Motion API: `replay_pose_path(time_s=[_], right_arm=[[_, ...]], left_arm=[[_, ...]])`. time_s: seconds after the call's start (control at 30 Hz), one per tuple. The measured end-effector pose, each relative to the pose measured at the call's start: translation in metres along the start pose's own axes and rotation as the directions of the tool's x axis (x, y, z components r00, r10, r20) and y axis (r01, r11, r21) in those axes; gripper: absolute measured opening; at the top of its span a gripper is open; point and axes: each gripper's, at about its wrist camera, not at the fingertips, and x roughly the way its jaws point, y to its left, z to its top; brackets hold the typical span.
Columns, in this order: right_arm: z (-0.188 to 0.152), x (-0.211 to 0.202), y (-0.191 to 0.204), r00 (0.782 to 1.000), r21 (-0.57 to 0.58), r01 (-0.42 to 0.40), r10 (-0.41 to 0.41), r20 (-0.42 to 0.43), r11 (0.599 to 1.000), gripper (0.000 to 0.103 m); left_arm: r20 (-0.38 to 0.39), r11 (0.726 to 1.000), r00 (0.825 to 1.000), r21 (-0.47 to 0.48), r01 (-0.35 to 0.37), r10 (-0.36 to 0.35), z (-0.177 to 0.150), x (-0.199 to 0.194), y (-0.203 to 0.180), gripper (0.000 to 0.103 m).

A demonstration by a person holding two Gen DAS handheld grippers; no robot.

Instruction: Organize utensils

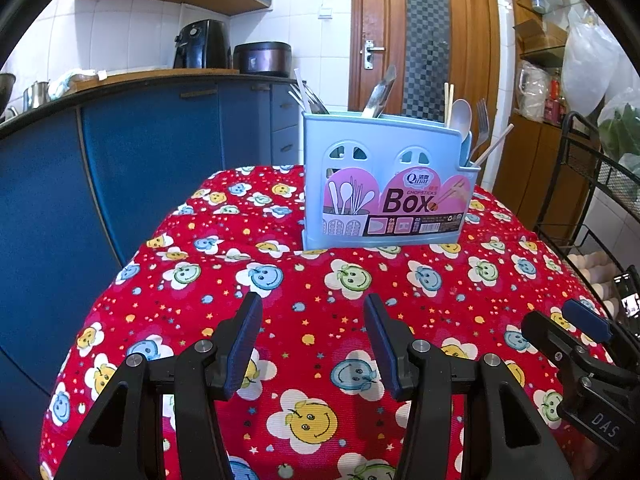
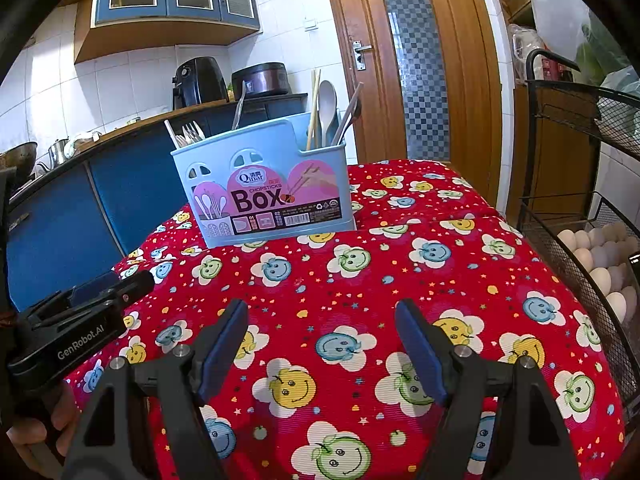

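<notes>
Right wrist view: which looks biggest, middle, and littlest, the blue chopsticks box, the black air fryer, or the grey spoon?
1. Blue chopsticks box, biggest by far.
2. Black air fryer, though it stands farther back, so it may really be bigger.
3. Grey spoon, littlest; only its upper part shows above the box.

cloth (image 1: pixel 320 288): red, smiley flowers | utensil box (image 1: pixel 384 168): pale blue, pink label | cabinets (image 1: pixel 120 160): blue
</notes>
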Motion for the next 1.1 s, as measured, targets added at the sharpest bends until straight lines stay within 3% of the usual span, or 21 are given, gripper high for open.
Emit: replay_pose_path(time_s=[1.1], right_arm=[[-0.0003,0.0004,0.0001,1.000,0.000,0.000,0.000,0.000,1.000,0.078]], left_arm=[[0.004,1.000,1.000,0.003,0.000,0.000,-0.0004,-0.0013,-0.0017,0.054]])
